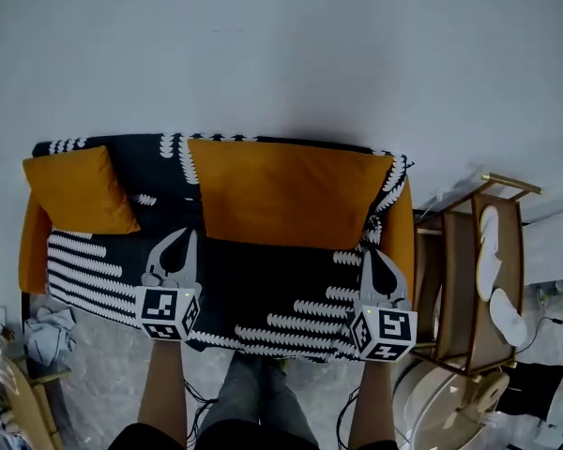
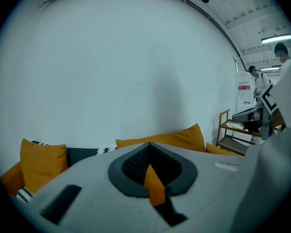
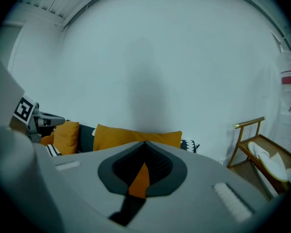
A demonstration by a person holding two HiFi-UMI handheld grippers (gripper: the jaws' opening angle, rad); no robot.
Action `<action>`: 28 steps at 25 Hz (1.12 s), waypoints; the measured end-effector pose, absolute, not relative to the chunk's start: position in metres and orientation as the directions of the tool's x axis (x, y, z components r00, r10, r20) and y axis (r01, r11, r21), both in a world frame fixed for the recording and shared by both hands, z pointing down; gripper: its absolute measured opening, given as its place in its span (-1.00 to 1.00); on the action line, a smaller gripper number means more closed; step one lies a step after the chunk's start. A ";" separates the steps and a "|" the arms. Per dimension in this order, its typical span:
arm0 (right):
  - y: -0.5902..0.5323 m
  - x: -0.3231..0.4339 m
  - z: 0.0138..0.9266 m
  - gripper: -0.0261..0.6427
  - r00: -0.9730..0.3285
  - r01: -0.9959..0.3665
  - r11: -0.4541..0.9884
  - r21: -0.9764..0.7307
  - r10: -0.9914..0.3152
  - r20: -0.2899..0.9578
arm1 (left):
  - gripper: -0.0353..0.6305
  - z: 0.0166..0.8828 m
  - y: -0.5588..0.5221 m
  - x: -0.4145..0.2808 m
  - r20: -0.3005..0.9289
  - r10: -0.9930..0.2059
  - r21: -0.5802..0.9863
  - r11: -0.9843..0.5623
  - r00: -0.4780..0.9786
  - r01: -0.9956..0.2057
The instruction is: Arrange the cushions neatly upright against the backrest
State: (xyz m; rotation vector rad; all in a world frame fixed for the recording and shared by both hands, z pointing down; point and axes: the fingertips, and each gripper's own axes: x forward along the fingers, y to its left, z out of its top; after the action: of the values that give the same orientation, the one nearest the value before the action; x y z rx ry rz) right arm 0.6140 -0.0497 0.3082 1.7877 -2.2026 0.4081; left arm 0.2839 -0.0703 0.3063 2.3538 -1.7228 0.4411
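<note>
A large orange cushion point(image 1: 286, 193) stands upright against the backrest of the black-and-white patterned sofa point(image 1: 263, 293), from the middle to the right end. A smaller orange cushion point(image 1: 77, 190) leans at the left end. My left gripper point(image 1: 181, 235) hovers over the seat below the large cushion's left corner, shut and empty. My right gripper point(image 1: 380, 254) hovers near the sofa's right arm, also shut and empty. Neither touches a cushion. Both cushions show beyond the closed tips in the left gripper view point(image 2: 165, 139) and the right gripper view point(image 3: 136, 134).
A wooden rack point(image 1: 479, 270) with white slippers stands right of the sofa, a white rounded object point(image 1: 450, 401) in front of it. Crumpled cloth and clutter point(image 1: 47, 336) lie on the floor at the left. A plain white wall rises behind the sofa.
</note>
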 end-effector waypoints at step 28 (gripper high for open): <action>0.047 0.596 0.134 -0.89 -0.286 -0.958 0.277 -0.072 -0.926 0.248 | -0.90 0.133 0.037 0.298 0.207 -0.927 -0.010 -0.323 0.314 -0.946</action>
State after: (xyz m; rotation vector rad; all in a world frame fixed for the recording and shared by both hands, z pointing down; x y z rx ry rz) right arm 0.5958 0.0470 0.1337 1.7730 -2.3799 0.3105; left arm 0.2979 0.0367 0.1328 2.4530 -1.7563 0.2649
